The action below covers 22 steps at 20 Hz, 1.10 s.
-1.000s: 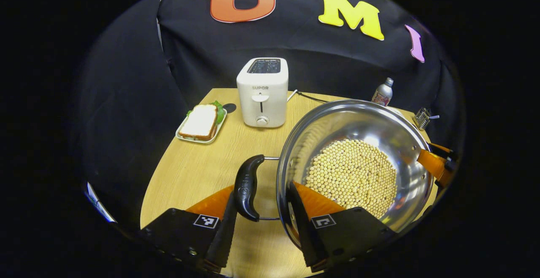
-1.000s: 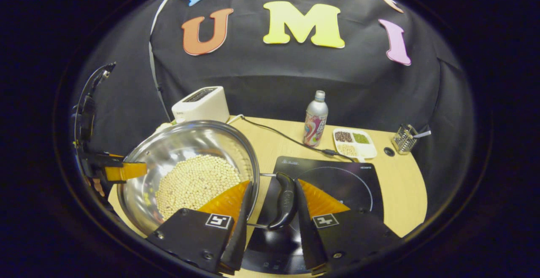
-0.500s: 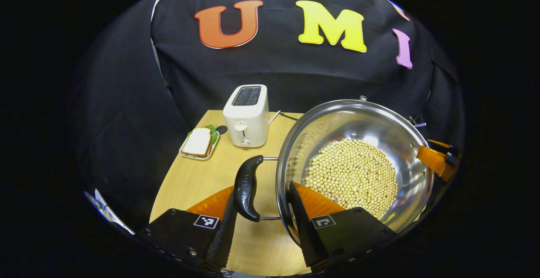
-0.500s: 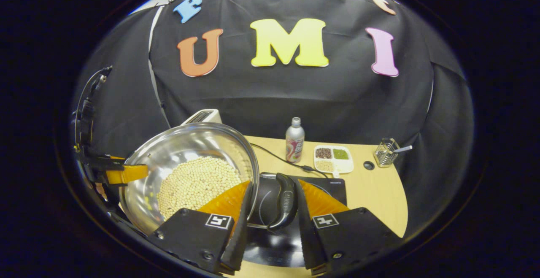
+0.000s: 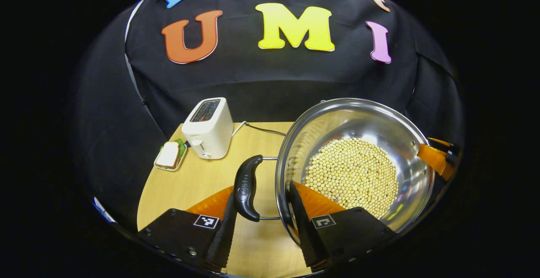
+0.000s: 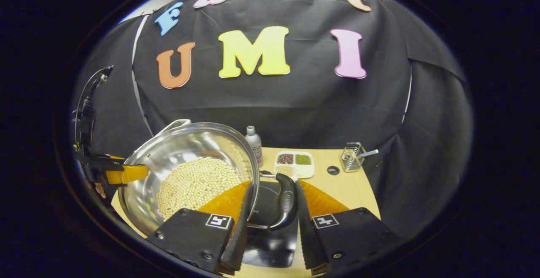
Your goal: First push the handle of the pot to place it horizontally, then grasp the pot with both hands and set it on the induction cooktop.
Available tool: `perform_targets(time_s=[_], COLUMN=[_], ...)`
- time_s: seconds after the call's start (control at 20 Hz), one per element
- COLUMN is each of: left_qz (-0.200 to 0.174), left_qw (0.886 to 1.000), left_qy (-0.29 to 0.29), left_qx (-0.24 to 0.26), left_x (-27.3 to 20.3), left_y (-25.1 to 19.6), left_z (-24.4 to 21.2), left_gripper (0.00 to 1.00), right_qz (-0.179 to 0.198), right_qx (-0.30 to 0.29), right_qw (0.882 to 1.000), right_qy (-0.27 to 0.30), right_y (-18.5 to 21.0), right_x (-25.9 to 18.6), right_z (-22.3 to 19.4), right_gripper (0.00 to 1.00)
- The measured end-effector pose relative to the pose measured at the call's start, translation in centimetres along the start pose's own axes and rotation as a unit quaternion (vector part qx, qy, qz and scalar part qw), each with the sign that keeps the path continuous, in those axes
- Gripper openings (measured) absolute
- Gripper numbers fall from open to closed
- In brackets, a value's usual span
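A steel pot [image 5: 354, 117] filled with pale soybeans [image 5: 352, 174] hangs above the wooden table, carried by both grippers. My left gripper [image 5: 261, 193] is shut on the pot's black left handle [image 5: 246, 187], one finger outside the handle and the other inside the pot wall. In the right gripper view, my right gripper [image 6: 273, 185] is shut the same way on the pot's [image 6: 181, 143] black right handle [image 6: 287, 202]. The black induction cooktop [image 6: 270, 244] lies below that handle, partly hidden by the fingers. Each view also shows the opposite gripper at the pot's far rim.
On the table's left side stand a white toaster [image 5: 208, 128] and a sandwich on a plate [image 5: 170, 155]. A bottle [image 6: 254, 143], a divided tray of beans [image 6: 294, 164] and a wire holder [image 6: 352, 156] sit at the back of the table [image 6: 350, 189].
Both grippers have risen with the pot held between them; the table and the things on it now look smaller and farther below. The grips on the handles have not changed.
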<state>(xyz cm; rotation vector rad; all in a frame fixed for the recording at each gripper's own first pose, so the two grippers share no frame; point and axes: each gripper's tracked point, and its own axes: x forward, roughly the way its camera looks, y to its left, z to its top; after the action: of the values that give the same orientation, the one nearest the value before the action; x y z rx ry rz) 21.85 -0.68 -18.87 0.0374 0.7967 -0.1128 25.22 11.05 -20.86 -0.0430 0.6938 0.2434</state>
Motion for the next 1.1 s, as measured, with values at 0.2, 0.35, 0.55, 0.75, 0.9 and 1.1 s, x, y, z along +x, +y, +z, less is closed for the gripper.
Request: perform_targets(time_s=[0.2,0.35,0.55,0.75,0.9,1.1], left_qz=[-0.008,-0.012,-0.01,-0.013,-0.014,-0.012], left_qw=[1.0,1.0,1.0,1.0,1.0,1.0], left_qy=[-0.006,-0.004,-0.002,0.005,0.016,0.026], left_qx=[0.001,0.003,0.018,0.018,0.012,0.009], left_x=[1.2,2.9,4.9,7.5,9.7,11.7], left_y=[-3.1,-4.6,-6.0,-6.8,-6.6,-6.3], left_z=[0.2,0.0,-1.2,-2.5,-3.9,-5.1], left_gripper=[0.65,0.64,0.65,0.64,0.64,0.64], right_qz=[-0.006,-0.009,-0.009,-0.011,-0.016,-0.013], right_qx=[-0.002,0.004,0.026,0.031,0.02,0.023], right_qw=[1.0,1.0,0.999,0.999,0.999,0.999], right_qy=[0.005,0.01,0.031,0.042,0.04,0.045], right_y=[-3.3,-4.9,-6.2,-7.2,-7.4,-7.2], right_x=[0.7,1.9,4.0,6.4,8.2,10.3], right_z=[-0.2,-0.9,-3.1,-5.3,-6.3,-8.2], right_gripper=[0.53,0.56,0.56,0.53,0.56,0.53])
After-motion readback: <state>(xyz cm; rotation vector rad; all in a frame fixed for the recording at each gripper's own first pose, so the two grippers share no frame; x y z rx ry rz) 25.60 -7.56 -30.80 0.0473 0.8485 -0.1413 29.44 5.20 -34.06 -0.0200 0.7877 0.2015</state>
